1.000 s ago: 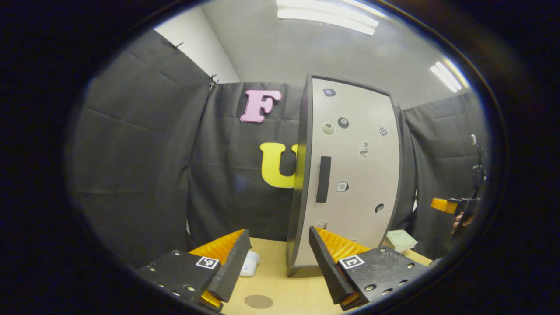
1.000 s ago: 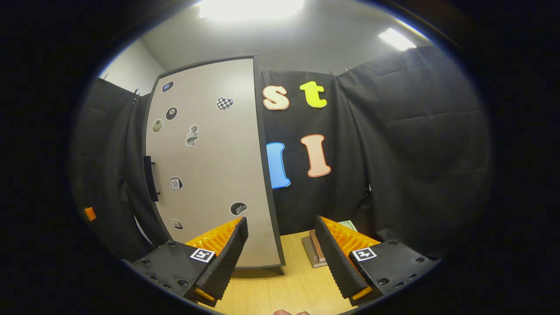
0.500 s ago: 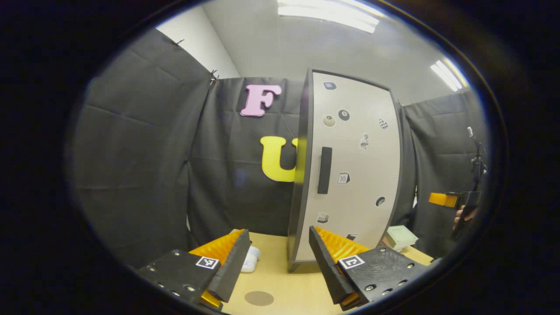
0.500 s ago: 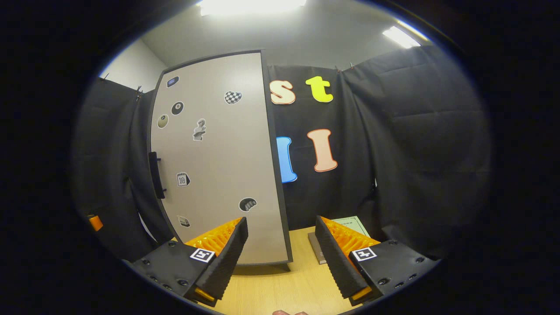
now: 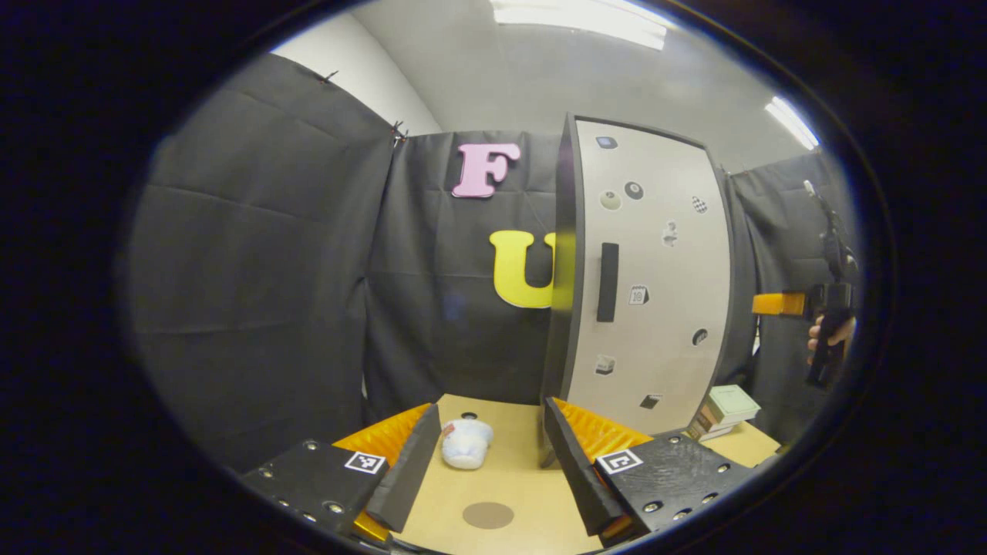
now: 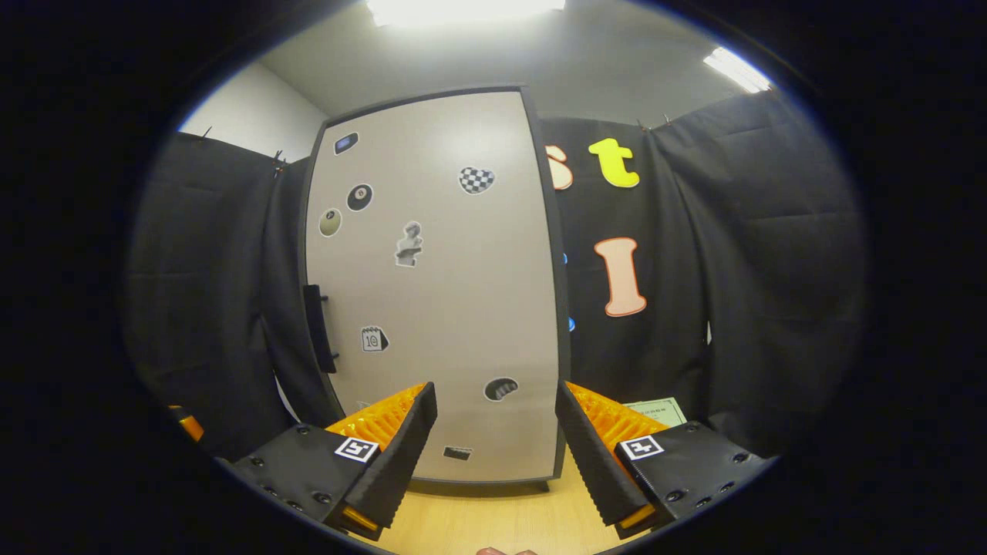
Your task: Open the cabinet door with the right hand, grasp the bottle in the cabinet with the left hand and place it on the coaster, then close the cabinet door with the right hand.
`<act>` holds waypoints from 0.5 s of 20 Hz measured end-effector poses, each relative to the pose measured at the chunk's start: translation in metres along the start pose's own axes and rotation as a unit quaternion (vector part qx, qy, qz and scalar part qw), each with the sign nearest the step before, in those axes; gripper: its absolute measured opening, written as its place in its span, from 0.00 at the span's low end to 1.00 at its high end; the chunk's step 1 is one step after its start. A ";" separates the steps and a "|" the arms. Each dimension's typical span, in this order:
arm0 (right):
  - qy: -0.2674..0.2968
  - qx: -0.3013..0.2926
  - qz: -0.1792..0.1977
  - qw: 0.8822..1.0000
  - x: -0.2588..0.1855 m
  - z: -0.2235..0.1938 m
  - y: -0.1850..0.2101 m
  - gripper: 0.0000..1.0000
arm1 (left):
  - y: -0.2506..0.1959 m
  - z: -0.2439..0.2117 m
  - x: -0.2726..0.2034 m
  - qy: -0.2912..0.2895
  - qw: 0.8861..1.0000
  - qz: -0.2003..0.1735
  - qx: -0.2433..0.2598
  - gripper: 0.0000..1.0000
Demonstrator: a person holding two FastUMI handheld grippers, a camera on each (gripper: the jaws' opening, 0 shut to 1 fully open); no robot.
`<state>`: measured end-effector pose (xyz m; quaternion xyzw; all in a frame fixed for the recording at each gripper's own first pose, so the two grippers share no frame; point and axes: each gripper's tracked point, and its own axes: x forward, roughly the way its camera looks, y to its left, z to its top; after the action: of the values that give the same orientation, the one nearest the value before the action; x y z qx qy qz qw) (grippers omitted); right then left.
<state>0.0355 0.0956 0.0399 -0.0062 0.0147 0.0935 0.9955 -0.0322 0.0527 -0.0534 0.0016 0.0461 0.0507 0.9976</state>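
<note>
Cabinet door (image 6: 432,285) shut, upright on the worktop (image 5: 509,478), your right gripper (image 6: 493,455) level and facing it, fingers apart, holding nothing, your left gripper (image 5: 486,470) low over the worktop, fingers apart, coaster (image 5: 488,515) between them.

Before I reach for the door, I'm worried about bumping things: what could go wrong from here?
The right tongs face the cabinet door's flat panel; the handle sits on its far left edge, so the grab may miss. A crumpled white object lies near the coaster and may crowd placement.
</note>
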 end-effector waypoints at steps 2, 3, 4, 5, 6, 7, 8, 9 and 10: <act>-0.003 -0.003 0.037 0.999 0.010 0.014 0.028 0.98 | 0.004 -0.010 -0.007 0.007 1.000 0.004 -0.017 0.82; -0.008 -0.005 0.050 0.999 0.015 0.022 0.039 0.93 | 0.006 -0.016 -0.009 0.011 1.000 0.007 -0.027 0.82; -0.013 -0.010 0.059 0.998 0.020 0.029 0.050 0.98 | 0.009 -0.021 -0.013 0.016 0.999 0.011 -0.037 0.82; -0.016 -0.015 0.071 0.997 0.024 0.034 0.064 0.98 | 0.014 -0.024 -0.016 0.018 0.999 0.018 -0.046 0.82; -0.015 -0.020 0.082 0.996 0.029 0.038 0.077 0.98 | 0.018 -0.027 -0.018 0.019 0.998 0.027 -0.052 0.82; -0.015 -0.023 0.093 0.995 0.034 0.041 0.091 0.98 | 0.026 -0.028 -0.022 0.018 0.998 0.036 -0.057 0.84; -0.015 -0.028 0.102 0.994 0.039 0.044 0.104 0.98 | 0.032 -0.027 -0.026 0.018 0.997 0.043 -0.061 0.84; -0.015 -0.034 0.110 0.993 0.044 0.046 0.117 0.98 | 0.036 -0.028 -0.028 0.017 0.997 0.050 -0.063 0.84; -0.015 -0.039 0.115 0.993 0.049 0.048 0.129 0.98 | 0.041 -0.029 -0.032 0.016 0.996 0.056 -0.064 0.84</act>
<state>0.0608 0.2320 0.0856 -0.0418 -0.0036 0.2076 0.9773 -0.0705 0.0901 -0.0786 -0.0609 0.0584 0.1097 0.9904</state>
